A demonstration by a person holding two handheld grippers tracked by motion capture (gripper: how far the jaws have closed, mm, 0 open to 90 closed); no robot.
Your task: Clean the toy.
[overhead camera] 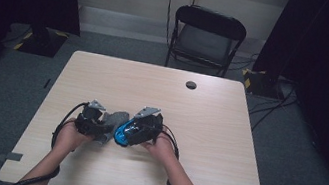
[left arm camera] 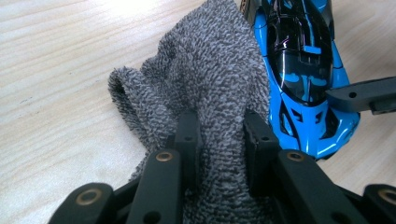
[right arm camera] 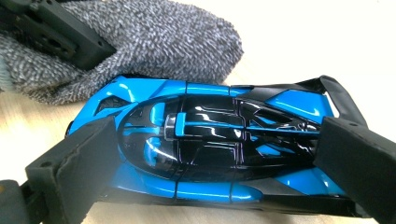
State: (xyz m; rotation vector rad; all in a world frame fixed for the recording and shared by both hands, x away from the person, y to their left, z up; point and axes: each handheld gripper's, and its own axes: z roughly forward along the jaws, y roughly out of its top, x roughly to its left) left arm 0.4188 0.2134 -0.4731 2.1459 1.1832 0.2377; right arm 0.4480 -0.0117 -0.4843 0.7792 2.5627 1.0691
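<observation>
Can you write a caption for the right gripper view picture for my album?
Right gripper clamps a blue toy car beside a grey cloth.

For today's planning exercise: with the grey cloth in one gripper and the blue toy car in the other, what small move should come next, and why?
Probably slide the grey cloth sideways onto the blue toy car to wipe it. The left gripper pinches the cloth, which already lies against the car's side, while the right gripper clamps the car at nose and tail.

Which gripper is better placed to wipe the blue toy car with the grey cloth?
Left. The left gripper already pinches the grey cloth beside the blue toy car, while the right gripper clamps the car end to end.
</observation>
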